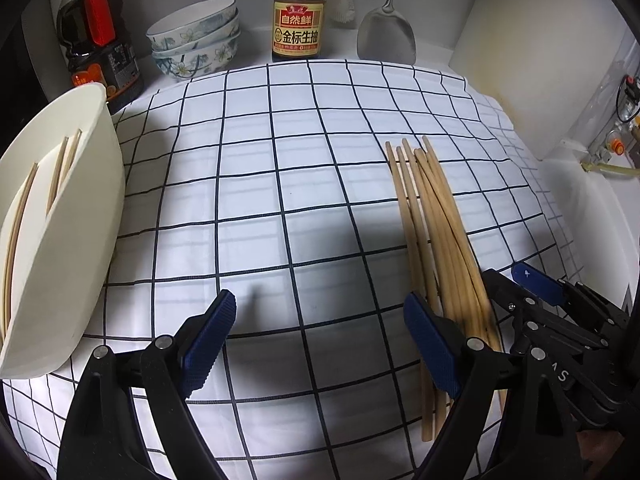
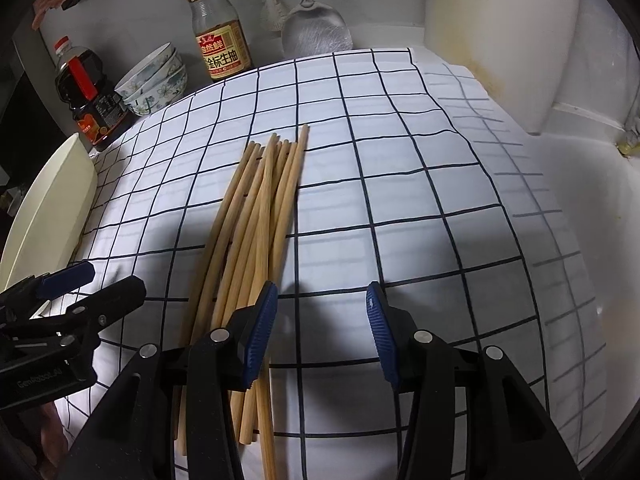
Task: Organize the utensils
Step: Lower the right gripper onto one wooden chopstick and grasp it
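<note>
A bundle of several wooden chopsticks (image 1: 436, 224) lies on the checked cloth (image 1: 280, 180); it also shows in the right wrist view (image 2: 260, 216). A cream holder (image 1: 64, 240) at the left has chopsticks (image 1: 60, 168) standing in it; its edge shows in the right wrist view (image 2: 48, 208). My left gripper (image 1: 320, 324) is open and empty above the cloth, its right finger beside the bundle. My right gripper (image 2: 322, 308) is open and empty, its left finger over the bundle's near end. Each gripper shows in the other's view: right (image 1: 540, 300), left (image 2: 80, 292).
At the back stand a dark sauce bottle (image 1: 96, 40), stacked flowered bowls (image 1: 196, 40), a soy sauce bottle (image 1: 298, 20) and a metal spatula (image 1: 386, 32). A white wall block (image 1: 520, 60) rises at the right.
</note>
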`<state>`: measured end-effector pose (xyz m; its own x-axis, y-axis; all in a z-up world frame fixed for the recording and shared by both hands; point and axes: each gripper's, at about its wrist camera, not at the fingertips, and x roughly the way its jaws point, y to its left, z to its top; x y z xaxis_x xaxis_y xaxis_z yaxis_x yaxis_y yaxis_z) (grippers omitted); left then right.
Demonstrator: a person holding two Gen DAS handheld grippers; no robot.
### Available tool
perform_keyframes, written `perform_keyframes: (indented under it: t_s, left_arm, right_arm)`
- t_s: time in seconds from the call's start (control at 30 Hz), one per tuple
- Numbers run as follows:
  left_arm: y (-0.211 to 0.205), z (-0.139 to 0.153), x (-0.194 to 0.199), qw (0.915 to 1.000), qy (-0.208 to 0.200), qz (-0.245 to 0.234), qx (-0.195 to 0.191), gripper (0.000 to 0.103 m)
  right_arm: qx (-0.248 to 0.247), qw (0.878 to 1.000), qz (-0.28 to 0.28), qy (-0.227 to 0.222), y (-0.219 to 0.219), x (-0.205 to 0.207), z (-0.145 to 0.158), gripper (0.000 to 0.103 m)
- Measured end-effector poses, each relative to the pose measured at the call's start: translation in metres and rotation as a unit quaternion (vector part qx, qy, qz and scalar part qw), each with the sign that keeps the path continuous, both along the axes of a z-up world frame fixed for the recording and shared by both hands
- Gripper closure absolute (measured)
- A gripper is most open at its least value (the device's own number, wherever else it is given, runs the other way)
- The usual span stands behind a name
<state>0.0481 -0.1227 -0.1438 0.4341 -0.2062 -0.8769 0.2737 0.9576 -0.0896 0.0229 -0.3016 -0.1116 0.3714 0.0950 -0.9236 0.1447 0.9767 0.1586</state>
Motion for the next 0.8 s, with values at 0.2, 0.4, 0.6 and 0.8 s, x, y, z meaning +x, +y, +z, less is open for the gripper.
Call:
perform_keyframes:
  t_s: [0.2, 0.4, 0.6, 0.8]
  left_arm:
    - [0.004, 0.000, 0.004, 1.0000, -0.001, 0.003, -0.002, 0.019]
    - [0.006, 0.000, 0.006, 1.0000, -0.001, 0.009, 0.000, 0.019]
    - [0.007, 0.001, 0.008, 0.9999, -0.004, 0.011, 0.000, 0.019]
    - [0.005, 0.001, 0.007, 0.9999, -0.008, 0.010, 0.003, 0.019]
  right_arm:
    - [-0.011, 1.000, 0.011, 0.001, 0.007, 0.002, 0.001, 0.058]
    - [-0.028, 0.999, 0.022, 0.004, 0.015, 0.003, 0.001, 0.058]
    - [-0.043, 0.999, 0.025, 0.001, 0.017, 0.007, 0.001, 0.058]
    - [-0.067, 0.997, 0.038, 0.015, 0.020, 0.014, -0.005, 0.058]
